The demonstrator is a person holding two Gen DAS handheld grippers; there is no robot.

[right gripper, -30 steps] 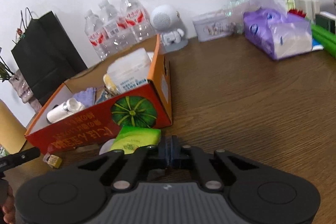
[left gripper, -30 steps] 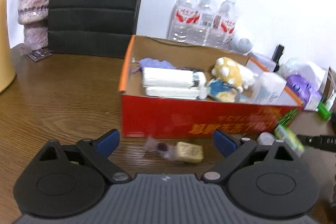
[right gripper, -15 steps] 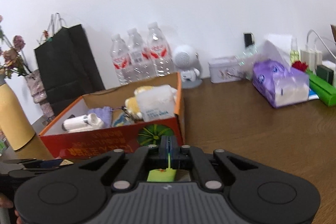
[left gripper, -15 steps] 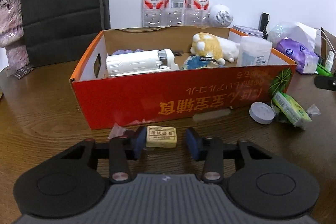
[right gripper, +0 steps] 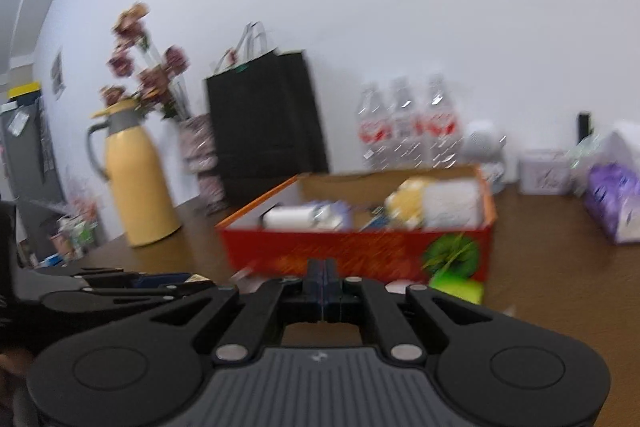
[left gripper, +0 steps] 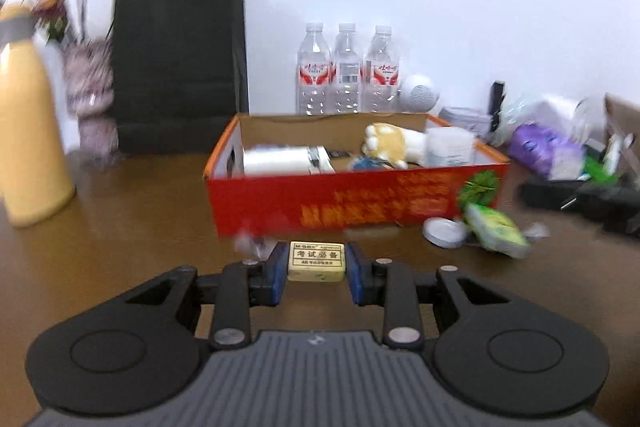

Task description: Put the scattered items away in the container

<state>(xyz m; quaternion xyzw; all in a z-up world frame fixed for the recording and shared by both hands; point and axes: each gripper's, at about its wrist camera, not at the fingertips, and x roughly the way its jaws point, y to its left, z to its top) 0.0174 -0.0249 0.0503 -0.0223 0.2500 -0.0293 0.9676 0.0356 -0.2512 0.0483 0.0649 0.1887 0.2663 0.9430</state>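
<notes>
Eraser [left gripper: 316,261], yellow with a printed label, now sits clamped between the blue pads [left gripper: 275,271] of the left tool [left gripper: 316,273]; a second ago that tool was spread wide with the eraser lying loose ahead of it, and its jaws have just been closing onto it. Grasp looks made, and the eraser seems raised off the tabletop [left gripper: 132,227], though blur makes that hard to confirm. Right tool [right gripper: 324,285] is clenched with nothing seen between its pads; the green packet it was near earlier now lies off to its right, not held. Just beyond the eraser, a crumpled wrapper [left gripper: 250,241] rests by the front wall of the red box [left gripper: 352,203]. Further right, a white round lid [left gripper: 444,231] and the green packet [left gripper: 496,231] lie outside the box. Box already holds a white cylinder [left gripper: 280,161] and a plush toy [left gripper: 390,143]. Next step is likely carrying the eraser over the front wall; three items left after that.
</notes>
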